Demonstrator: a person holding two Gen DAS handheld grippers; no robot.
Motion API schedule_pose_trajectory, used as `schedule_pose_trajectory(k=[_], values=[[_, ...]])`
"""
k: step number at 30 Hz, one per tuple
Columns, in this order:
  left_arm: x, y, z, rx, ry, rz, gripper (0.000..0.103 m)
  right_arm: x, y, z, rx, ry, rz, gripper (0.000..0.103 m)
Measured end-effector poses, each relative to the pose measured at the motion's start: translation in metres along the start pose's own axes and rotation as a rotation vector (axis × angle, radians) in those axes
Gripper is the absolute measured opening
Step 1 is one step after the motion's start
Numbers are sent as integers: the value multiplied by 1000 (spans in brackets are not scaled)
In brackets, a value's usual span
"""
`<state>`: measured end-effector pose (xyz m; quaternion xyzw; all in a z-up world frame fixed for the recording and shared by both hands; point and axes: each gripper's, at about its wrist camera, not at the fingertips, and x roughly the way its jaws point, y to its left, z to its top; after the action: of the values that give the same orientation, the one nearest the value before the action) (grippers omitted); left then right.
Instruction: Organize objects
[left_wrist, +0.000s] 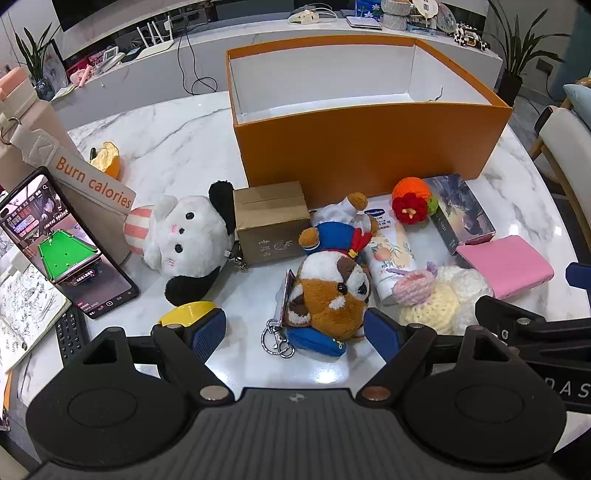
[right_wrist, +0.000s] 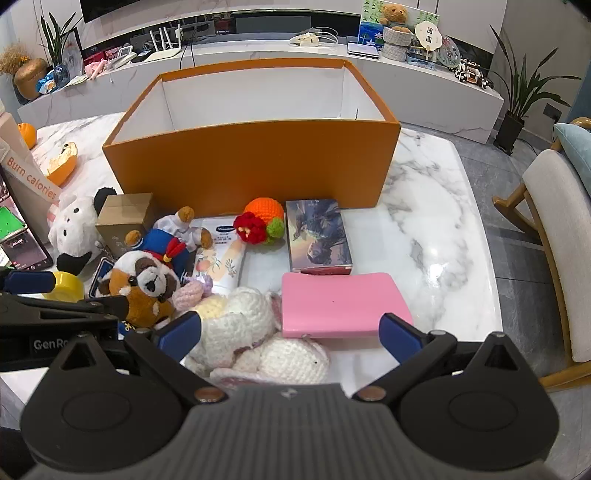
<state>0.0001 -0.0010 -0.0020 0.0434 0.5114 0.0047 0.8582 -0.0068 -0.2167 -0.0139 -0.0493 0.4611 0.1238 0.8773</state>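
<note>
Counter (right_wrist: 424, 206): Vaseline tube (right_wrist: 221, 251); bag (left_wrist: 92, 184) lettered "Burn calories"; orange box (right_wrist: 251, 162). Left tongs (left_wrist: 295, 332) spread, holding nothing; right tongs (right_wrist: 291, 332) spread, holding nothing.

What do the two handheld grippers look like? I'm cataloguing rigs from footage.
Both match: the left gripper and right gripper have matte black ribbed bodies, round black side discs, angular black linkage arms with metal pivot pins, and blue textured pads. White lettering marks their sides. No cables visible.

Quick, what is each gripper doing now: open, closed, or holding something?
Left gripper: open, holding nothing.
Right gripper: open, holding nothing.
</note>
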Motion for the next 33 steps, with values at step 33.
schedule_pose_trajectory(k=[33], values=[[-1,1,0,18,0,3,96,0,0,3,-40,3,9,102]])
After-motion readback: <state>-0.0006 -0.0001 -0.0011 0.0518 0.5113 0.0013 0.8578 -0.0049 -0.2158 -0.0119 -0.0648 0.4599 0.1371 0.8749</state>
